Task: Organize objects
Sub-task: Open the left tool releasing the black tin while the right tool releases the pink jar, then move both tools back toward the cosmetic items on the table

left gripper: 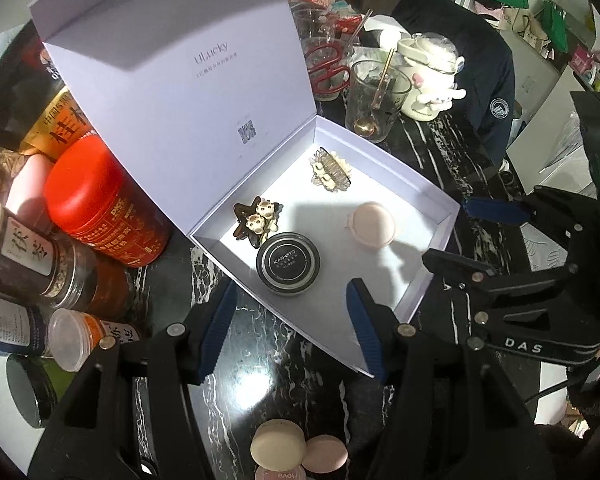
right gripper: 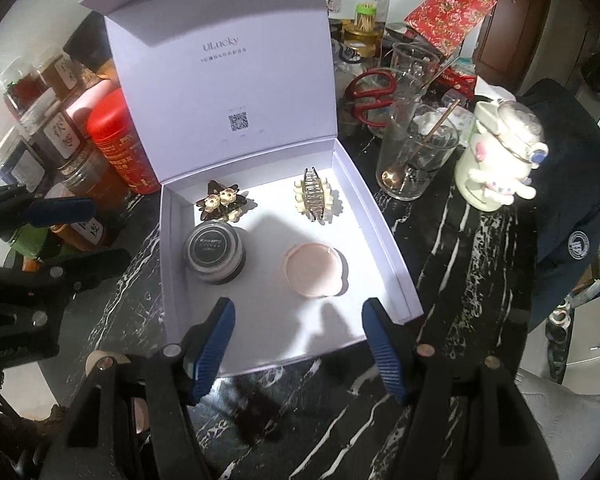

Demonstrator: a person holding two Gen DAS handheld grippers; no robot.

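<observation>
A white box (left gripper: 440, 204) (right gripper: 380, 216) with its lid up stands on the black marble table. Inside lie a black round jar (left gripper: 288, 263) (right gripper: 214, 249), a pink round case (left gripper: 371, 225) (right gripper: 314, 269), a star hair clip with two bears (left gripper: 255, 216) (right gripper: 222, 200) and a pearl claw clip (left gripper: 330, 169) (right gripper: 314, 196). My left gripper (left gripper: 296, 330) is open and empty over the box's near corner. My right gripper (right gripper: 300, 346) is open and empty over the box's front edge; it also shows in the left wrist view (left gripper: 476, 236).
A red tin (left gripper: 100, 200) and several spice jars (left gripper: 32, 256) crowd the left. Glasses with a gold spoon (right gripper: 416, 160), red scissors (right gripper: 370, 96) and a white plush mug (right gripper: 500, 160) stand to the right. Round compacts (left gripper: 278, 446) lie below my left gripper.
</observation>
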